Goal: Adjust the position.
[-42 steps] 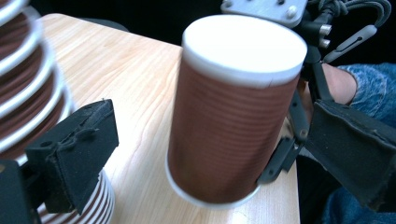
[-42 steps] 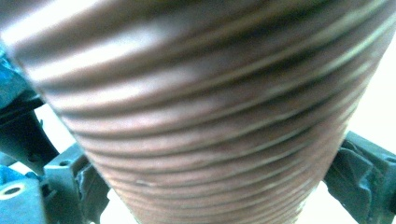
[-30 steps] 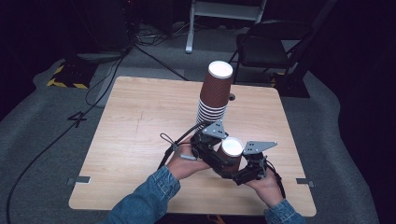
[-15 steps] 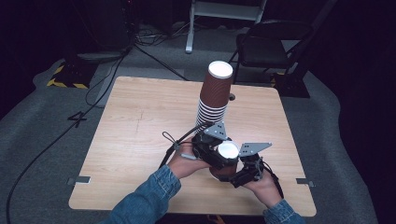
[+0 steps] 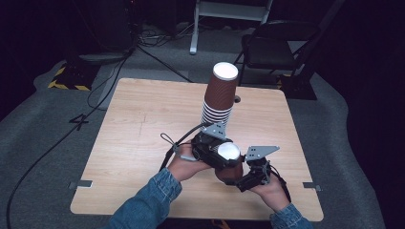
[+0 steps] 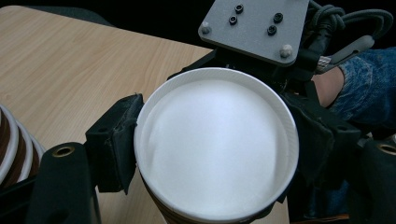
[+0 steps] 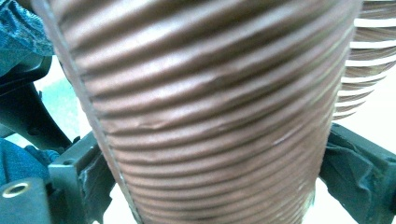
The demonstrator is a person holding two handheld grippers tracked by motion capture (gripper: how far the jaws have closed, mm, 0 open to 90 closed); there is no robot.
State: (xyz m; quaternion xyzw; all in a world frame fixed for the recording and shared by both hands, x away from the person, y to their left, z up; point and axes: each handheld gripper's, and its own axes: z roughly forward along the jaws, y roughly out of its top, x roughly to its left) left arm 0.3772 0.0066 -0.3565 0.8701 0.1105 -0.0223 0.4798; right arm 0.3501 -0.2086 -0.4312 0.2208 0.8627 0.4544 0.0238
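Both tongs grip one cup point(image 5: 228, 161) near the bench's front: left tongs point(image 5: 216, 151), jaws just closed, clamp its rim; right tongs point(image 5: 237, 175) clamp its ribbed wall. Squeeze lightly, keep it upright beside the stack point(image 5: 220, 98).

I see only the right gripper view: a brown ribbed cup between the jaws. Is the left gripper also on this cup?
Observer: Yes. The left gripper has just been closing, and its pads now press the cup just under the rim.
Operator: Is something inside the cup?
Observer: No. In the left gripper view the inside is plain white and empty.
Operator: At my right edge I see more ribbed cups. Where do they stand?
Observer: They form one upright stack on the table, just beyond both grippers, at the far middle.
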